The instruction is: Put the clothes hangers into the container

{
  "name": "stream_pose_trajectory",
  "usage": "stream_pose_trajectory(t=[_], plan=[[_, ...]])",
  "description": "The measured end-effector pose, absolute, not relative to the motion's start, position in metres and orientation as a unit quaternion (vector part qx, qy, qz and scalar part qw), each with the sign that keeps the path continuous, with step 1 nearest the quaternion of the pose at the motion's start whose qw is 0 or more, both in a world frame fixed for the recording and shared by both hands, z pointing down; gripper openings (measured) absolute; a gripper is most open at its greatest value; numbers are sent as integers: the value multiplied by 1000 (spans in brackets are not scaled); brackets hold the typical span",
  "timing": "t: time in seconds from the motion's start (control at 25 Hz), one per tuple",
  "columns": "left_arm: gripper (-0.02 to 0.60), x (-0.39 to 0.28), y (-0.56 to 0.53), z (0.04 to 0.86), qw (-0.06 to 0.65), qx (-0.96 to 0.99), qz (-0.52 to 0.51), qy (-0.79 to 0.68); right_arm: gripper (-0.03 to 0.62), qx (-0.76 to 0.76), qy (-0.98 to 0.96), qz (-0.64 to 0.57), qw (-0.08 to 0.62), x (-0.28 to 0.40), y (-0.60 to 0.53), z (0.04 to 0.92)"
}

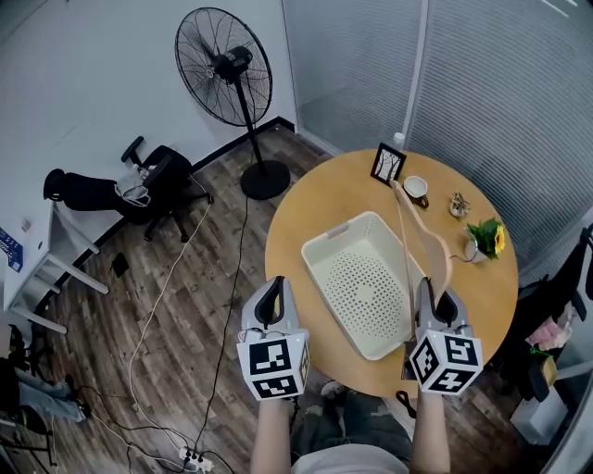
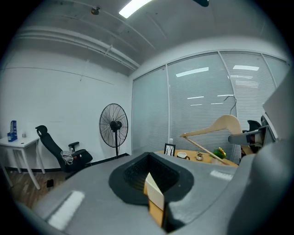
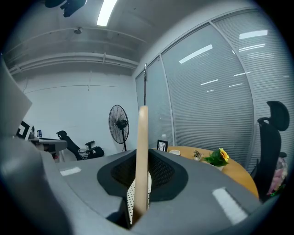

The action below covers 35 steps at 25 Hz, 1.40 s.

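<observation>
right hand-held gripper [image 1: 435, 291] clamps the hanger [image 1: 406, 241] (pale wood), its long axis pointing away past the container [image 1: 338, 229].

We are in an office. Glass partition walls [image 1: 500, 83] with slatted blinds close the room from twelve to three o'clock of the head view. A black swivel chair [image 1: 139, 190] and a white desk [image 1: 37, 264] stand at nine o'clock, a pedestal fan [image 1: 227, 69] at eleven. Cables [image 1: 171, 278] run over the wood-plank floor [image 1: 185, 370] to a power strip [image 1: 193, 456] at seven, and a strip light [image 2: 135, 7] hangs overhead.
</observation>
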<state>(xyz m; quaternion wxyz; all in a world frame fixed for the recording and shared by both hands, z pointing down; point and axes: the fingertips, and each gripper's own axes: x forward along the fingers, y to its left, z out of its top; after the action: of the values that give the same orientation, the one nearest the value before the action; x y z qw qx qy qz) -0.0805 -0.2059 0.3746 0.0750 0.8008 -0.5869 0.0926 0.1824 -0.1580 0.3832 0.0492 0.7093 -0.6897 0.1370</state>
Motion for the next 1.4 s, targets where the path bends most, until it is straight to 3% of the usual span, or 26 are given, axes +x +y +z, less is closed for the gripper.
stream_pose_trajectory(t=[0.52, 1.4], plan=[[0, -69, -212, 380, 93, 786, 98, -603, 78, 688, -702, 167, 75, 192, -176, 400], [0, -59, -207, 406, 114, 781, 125, -601, 78, 655, -688, 307, 60, 184, -174, 469]])
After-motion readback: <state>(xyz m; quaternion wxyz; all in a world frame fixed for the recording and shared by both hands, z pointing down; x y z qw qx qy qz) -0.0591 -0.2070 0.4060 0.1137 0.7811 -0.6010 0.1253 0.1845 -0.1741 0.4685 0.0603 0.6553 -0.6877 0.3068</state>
